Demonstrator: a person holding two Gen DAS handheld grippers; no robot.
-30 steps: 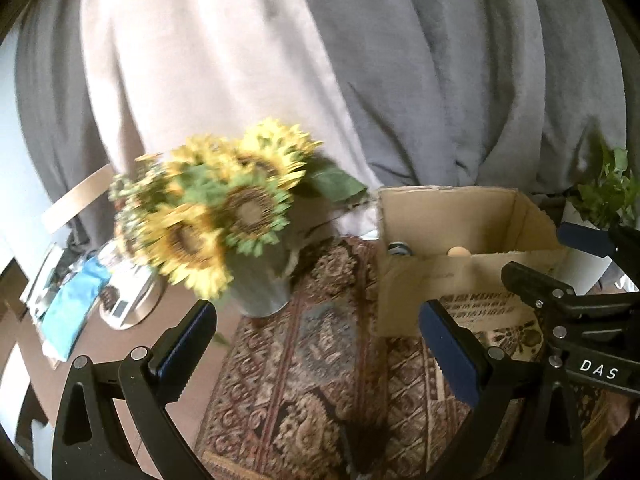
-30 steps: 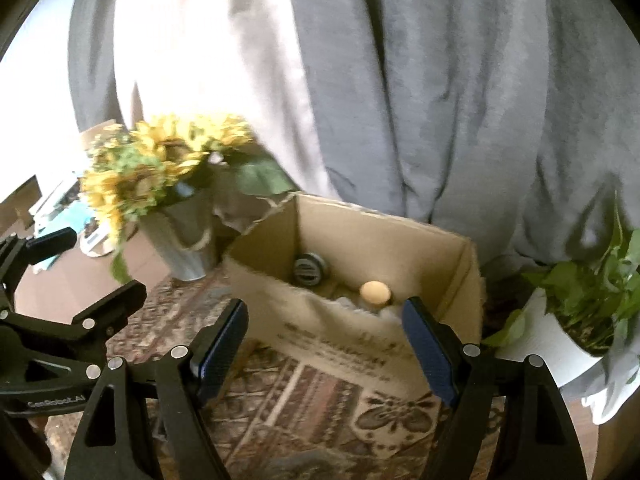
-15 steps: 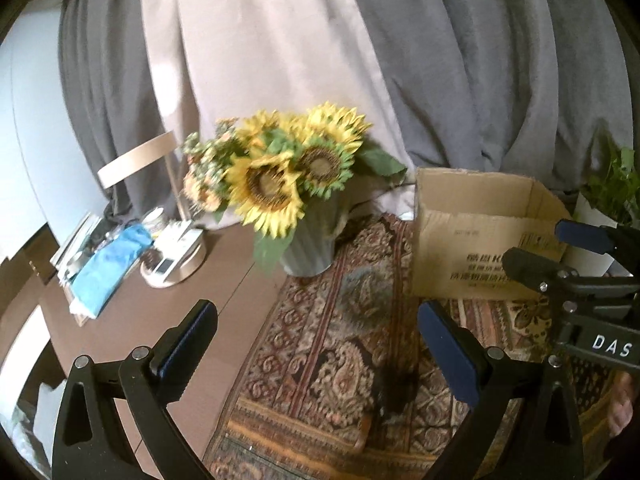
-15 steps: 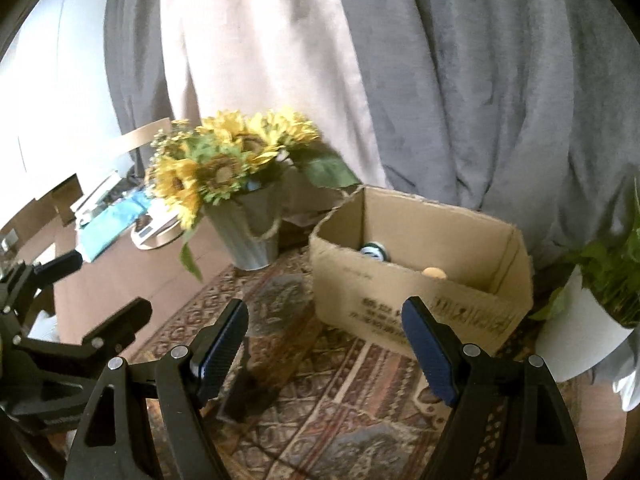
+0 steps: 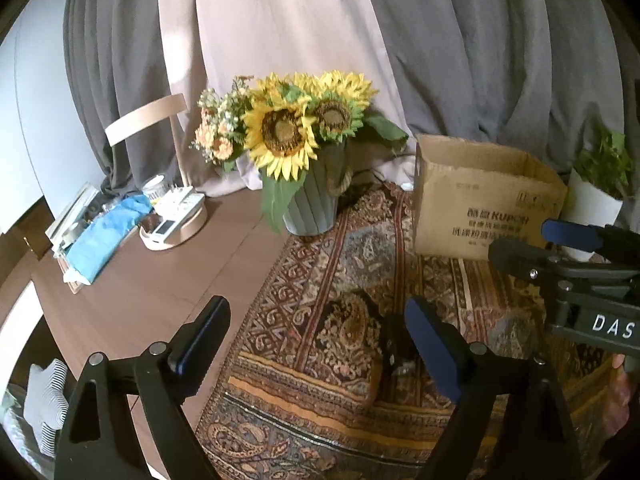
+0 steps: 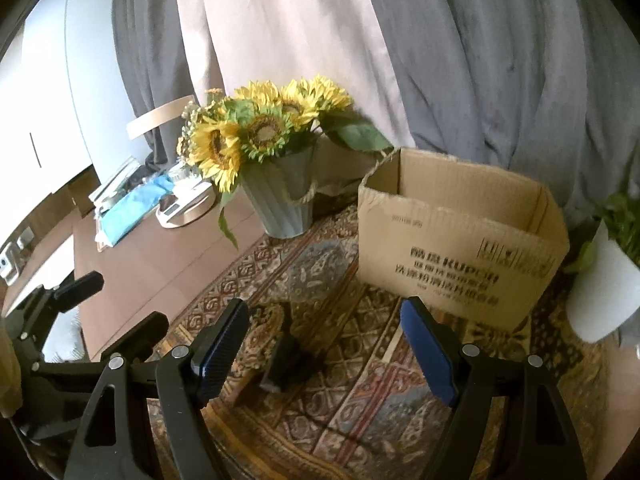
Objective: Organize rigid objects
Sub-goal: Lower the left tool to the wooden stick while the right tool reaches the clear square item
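Black object (image 6: 286,356) on the patterned rug (image 6: 360,400) is blurred; left gripper (image 5: 316,344) jaws, just narrowing, empty, right gripper (image 6: 322,352) jaws wide: you may mis-seat the grip.

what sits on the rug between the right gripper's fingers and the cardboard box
A small dark object lies on the rug, short of the cardboard box, seen in the right wrist view.

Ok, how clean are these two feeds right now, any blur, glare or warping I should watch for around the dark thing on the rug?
Left wrist view: sharp on the sunflowers, the dark object sits murky in shadow on the rug. Right wrist view: softer, box lettering smeared, blown-out white at the left edge. Both bend straight lines toward the rim.
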